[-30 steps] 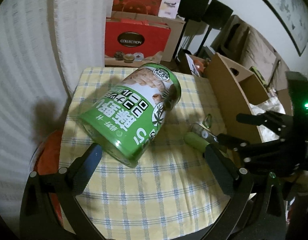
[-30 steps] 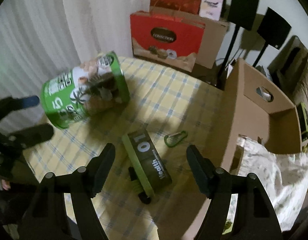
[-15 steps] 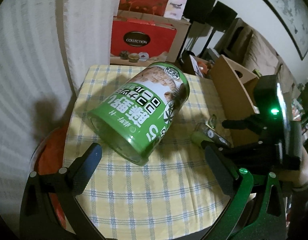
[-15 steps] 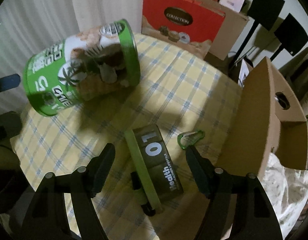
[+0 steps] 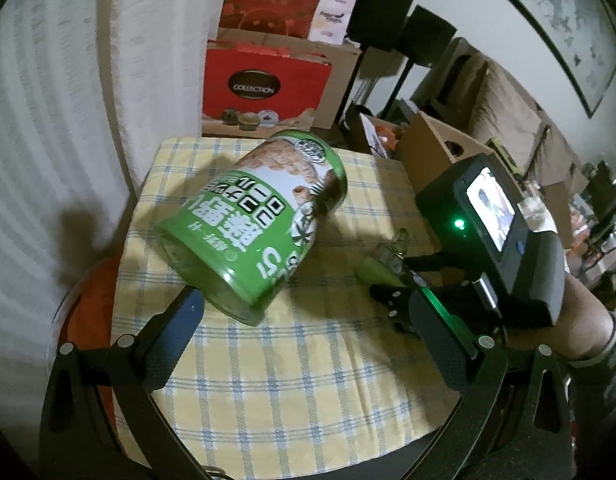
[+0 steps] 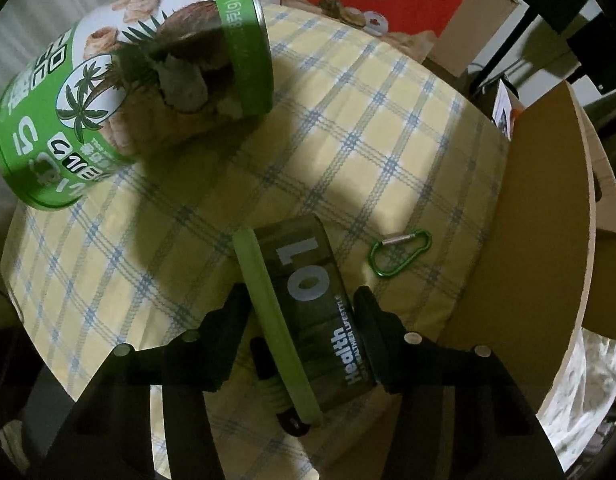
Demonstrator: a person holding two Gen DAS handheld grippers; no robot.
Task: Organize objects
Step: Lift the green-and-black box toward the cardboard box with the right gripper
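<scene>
Green tin (image 5: 251,228) is lying on its side on your counter (image 5: 308,380), contents hidden, its base just beside the left tool's (image 5: 303,328) blue-padded finger; that tool is standing wide, gripping nothing. Your right tool (image 6: 303,316) is closing around the dark pouch marked "01" (image 6: 308,280), fingers flanking it, contact unclear. Green carabiner (image 6: 400,254) is lying beside it. Checked yellow cloth is covering the counter. Cardboard box (image 6: 548,208) is standing alongside; red gift bag (image 5: 263,88) behind.

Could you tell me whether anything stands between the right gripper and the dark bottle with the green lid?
Nothing visible does. The right gripper straddles the dark bottle, its jaws closing around it. The carabiner and green tin lie off to either side.
</scene>
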